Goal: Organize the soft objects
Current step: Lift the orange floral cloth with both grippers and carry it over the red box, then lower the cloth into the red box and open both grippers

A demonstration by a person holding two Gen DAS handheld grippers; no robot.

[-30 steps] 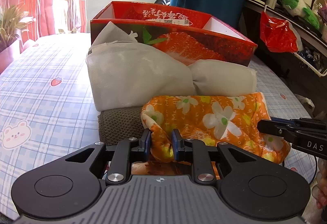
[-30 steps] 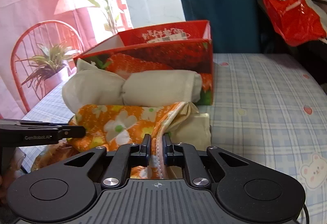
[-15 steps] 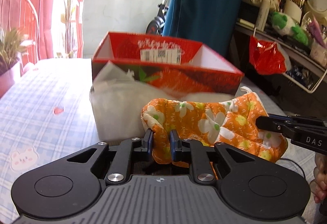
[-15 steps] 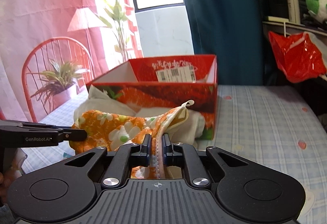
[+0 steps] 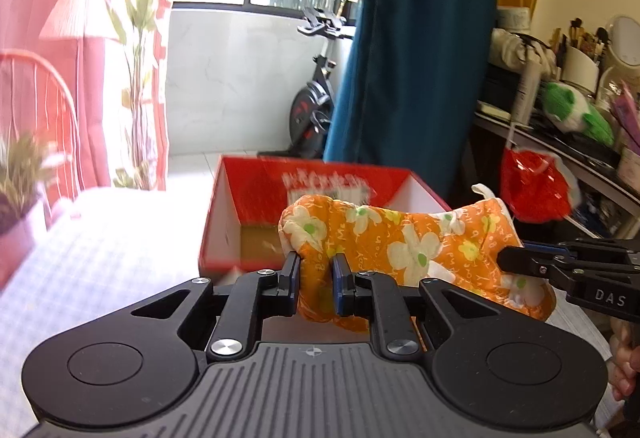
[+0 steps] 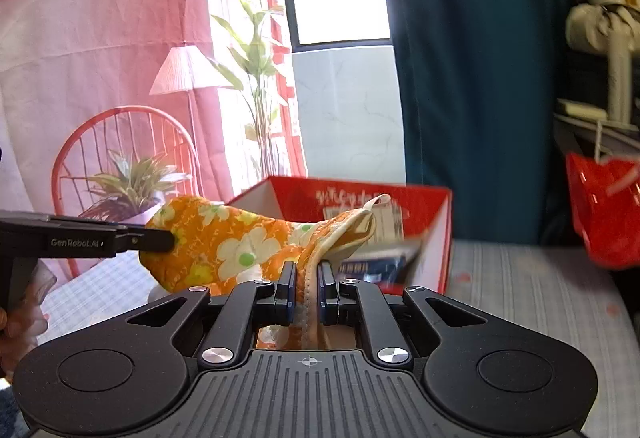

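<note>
i've got the oven mitt up off the counter, slung between both tongs just in front of the red box. the left tongs are clenched on its rounded end, the right tongs on its stitched cuff edge. next, i reckon, carry it forward over the box opening, lower it, then let go. it's padded, orange with white flowers, sagging in the middle, hanging loop sticking up.

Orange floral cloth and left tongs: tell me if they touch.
Touching. The left wrist view shows the left tongs clamped on a fold of the orange floral cloth.
</note>
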